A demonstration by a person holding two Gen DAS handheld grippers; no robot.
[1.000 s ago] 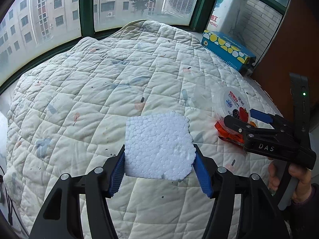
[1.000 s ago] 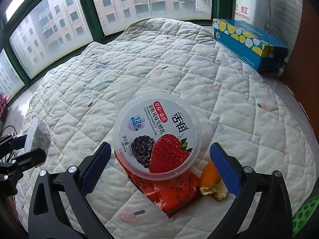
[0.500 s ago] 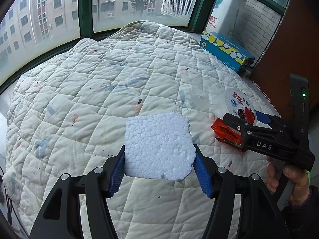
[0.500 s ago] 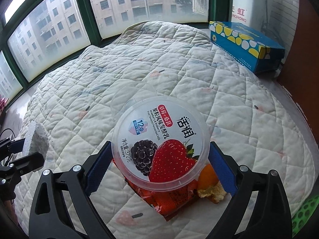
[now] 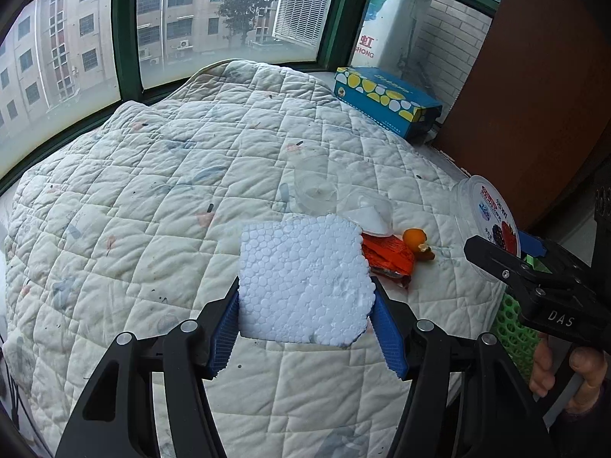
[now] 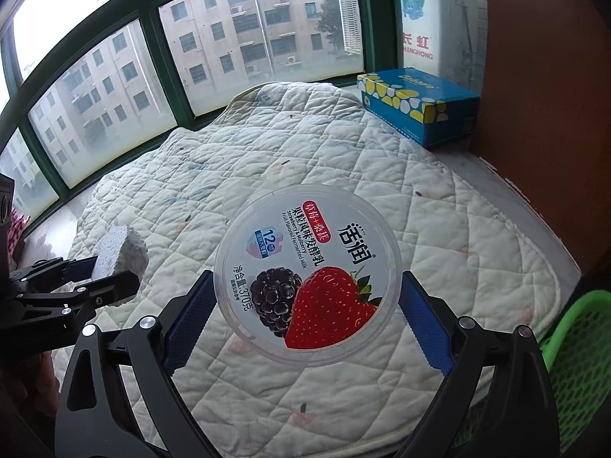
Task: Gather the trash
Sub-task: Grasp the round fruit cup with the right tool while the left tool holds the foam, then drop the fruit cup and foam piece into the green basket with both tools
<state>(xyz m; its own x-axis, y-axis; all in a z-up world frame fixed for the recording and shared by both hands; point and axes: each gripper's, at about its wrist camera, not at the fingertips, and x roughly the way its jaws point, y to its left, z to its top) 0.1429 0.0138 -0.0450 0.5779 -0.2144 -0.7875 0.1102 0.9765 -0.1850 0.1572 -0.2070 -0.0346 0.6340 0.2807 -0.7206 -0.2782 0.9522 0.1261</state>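
L gripper [image 5: 305,328] is clenched on a white styrofoam block [image 5: 303,282]: both blue pads press its left & right edges, and the block sticks out past the fingertips, held above the quilt [image 5: 152,198]. In the right wrist view the same block [image 6: 120,253] shows at the far left, still between that gripper's black fingers, clear of the quilt [image 6: 439,229].

R gripper [image 6: 305,316] is grasping a round yogurt tub lid [image 6: 307,274] w/ strawberry & blackberry print. The lid sits flat-face to the camera, its left & right rims against the blue pads, lifted off the quilt. In the left wrist view that lid [image 5: 487,213] shows edge-on at the right, in the R gripper's jaws [image 5: 511,248]; a person's hand [image 5: 573,378] holds the handle at the lower right.

Other trash on the quilt, mid-right, just beyond the styrofoam block: an orange snack wrapper [image 5: 387,259], partly hidden behind the block; an orange peel piece [image 5: 418,242] just right of it; two clear plastic cups [image 5: 338,198] just far of the wrapper, side by side.

A green plastic basket [image 6: 576,347] sits off the quilt's near-right edge, close to the R gripper. A blue tissue box [image 5: 385,101] w/ yellow & white dots lies at the far right corner by the window [image 5: 76,57].
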